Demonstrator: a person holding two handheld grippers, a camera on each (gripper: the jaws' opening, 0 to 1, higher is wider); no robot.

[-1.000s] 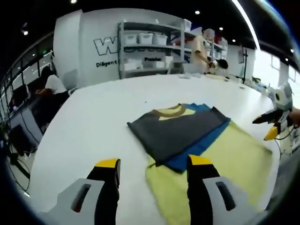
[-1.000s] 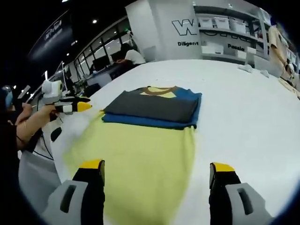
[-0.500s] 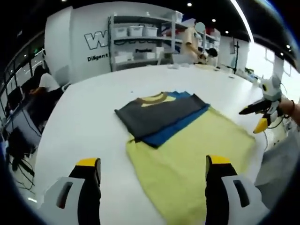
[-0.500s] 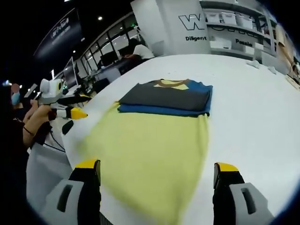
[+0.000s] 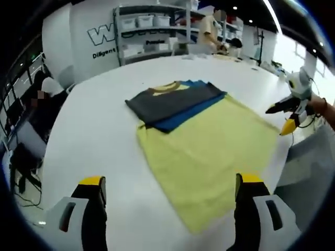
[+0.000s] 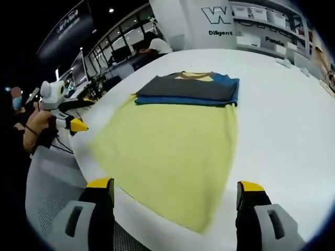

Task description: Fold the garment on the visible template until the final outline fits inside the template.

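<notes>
- Left tool (image 5: pixel 170 184): jaws spread wide with nothing between them, held above the near edge of the white desk (image 5: pixel 89 130), well short of the cloth
- Folded T-shirt (image 5: pixel 168 100): dark grey over blue with a yellow collar, lying flat at the far end of the yellow template (image 5: pixel 207 151) and overlapping its far edge
- It looks soft, light and limp, so it would likely sag if lifted by one point; pinching two corners of one folded edge together seems the safest hold
- Right tool (image 6: pixel 175 187): jaws likewise spread and empty, over the template's near corner, with the T-shirt (image 6: pixel 191 88) well beyond
</notes>
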